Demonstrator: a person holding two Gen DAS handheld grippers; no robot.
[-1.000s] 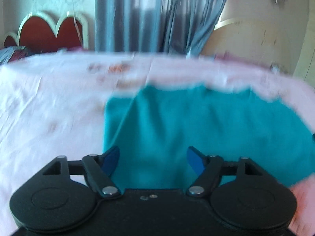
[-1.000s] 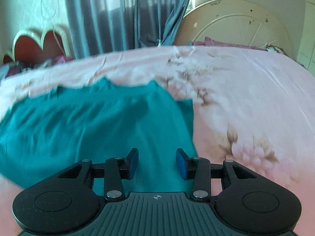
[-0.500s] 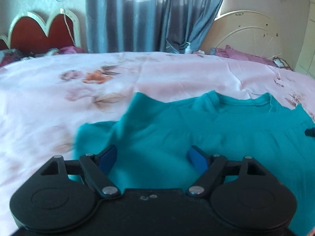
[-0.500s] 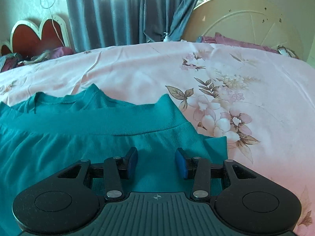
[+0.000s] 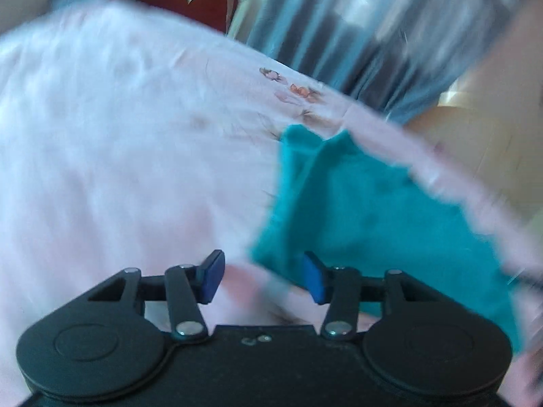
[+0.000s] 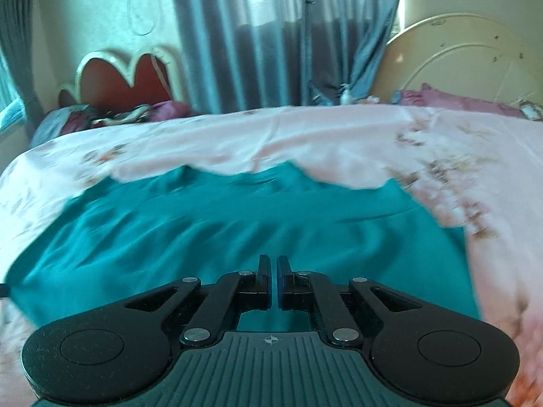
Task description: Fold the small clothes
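Right jaws: we see the right gripper (image 6: 272, 279) with its blue pads drawn almost together, only a thin slit between them. They have just been closing. We see no cloth pinched in the slit; the teal cloth lies beneath and beyond the tips.
Left jaws: our left gripper (image 5: 261, 278) stands partly open, having just been closing from wider. Between the pads we see pink sheet and the near left corner of the garment, with neither pad pressing on it.
Garment: the teal T-shirt (image 6: 237, 224) lies spread on the bed, toward its near edge, neckline away from us and creases running across the body. In the left wrist view it sits to the right of the jaws, its edge just reaching them.
Bed: a pink floral bedsheet (image 6: 305, 135) covers it. Grey-blue curtains (image 6: 254, 34) and a red scalloped headboard (image 6: 125, 81) stand beyond the far edge.
View quality: the left wrist view is heavily smeared, so we cannot place the corner exactly.
Risk, right: in our judgement these jaws may have shut on nothing, so a lift would leave that side lying flat.
Risk, left: closing here could catch bedsheet along with the corner, or miss the hem, dragging the shirt askew and skewing the fold.
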